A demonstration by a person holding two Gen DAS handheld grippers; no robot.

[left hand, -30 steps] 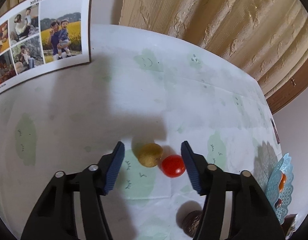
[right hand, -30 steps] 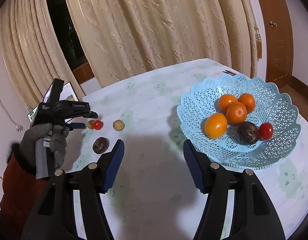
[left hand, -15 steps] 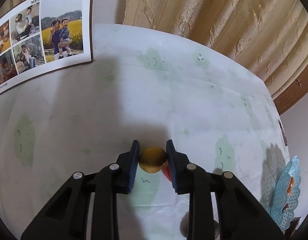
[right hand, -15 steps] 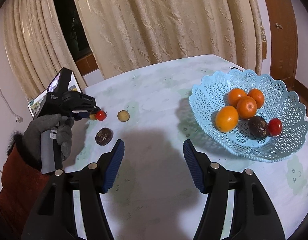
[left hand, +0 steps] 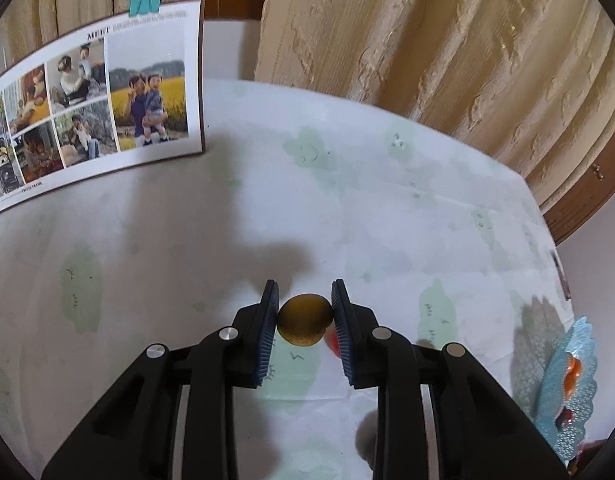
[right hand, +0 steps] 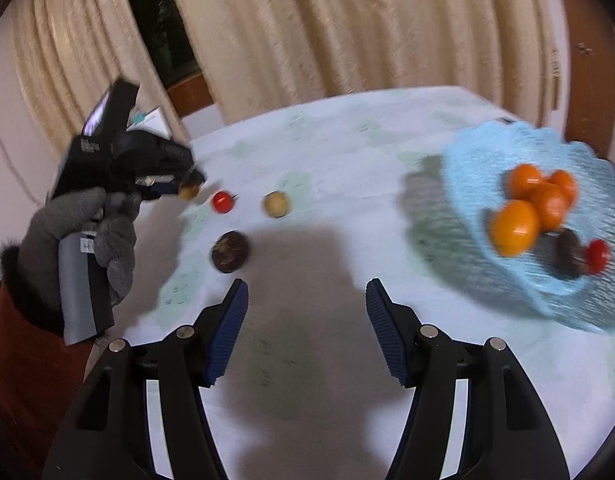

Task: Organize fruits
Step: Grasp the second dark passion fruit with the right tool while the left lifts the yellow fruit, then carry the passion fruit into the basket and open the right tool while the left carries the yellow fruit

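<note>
My left gripper (left hand: 304, 312) is shut on a small brown round fruit (left hand: 304, 325) and holds it just above the table; it also shows in the right wrist view (right hand: 189, 191). A red cherry tomato (right hand: 222, 201) lies right beside it, half hidden behind the right finger (left hand: 332, 345). A tan round fruit (right hand: 276, 204) and a dark passion fruit (right hand: 230, 257) lie on the table. My right gripper (right hand: 306, 322) is open and empty above the table, near the passion fruit. The blue lattice basket (right hand: 467, 168) at right holds oranges, a dark fruit and a tomato.
A photo calendar (left hand: 95, 108) stands at the table's far left. Beige curtains (left hand: 427, 40) hang behind the table. The basket's rim (left hand: 567, 392) shows at the right edge of the left wrist view. A white tablecloth with green patches (right hand: 327, 152) covers the table.
My left gripper closed on the brown fruit and lifted it slightly off the table. My right gripper swung left, toward the loose fruits; it stays open.
</note>
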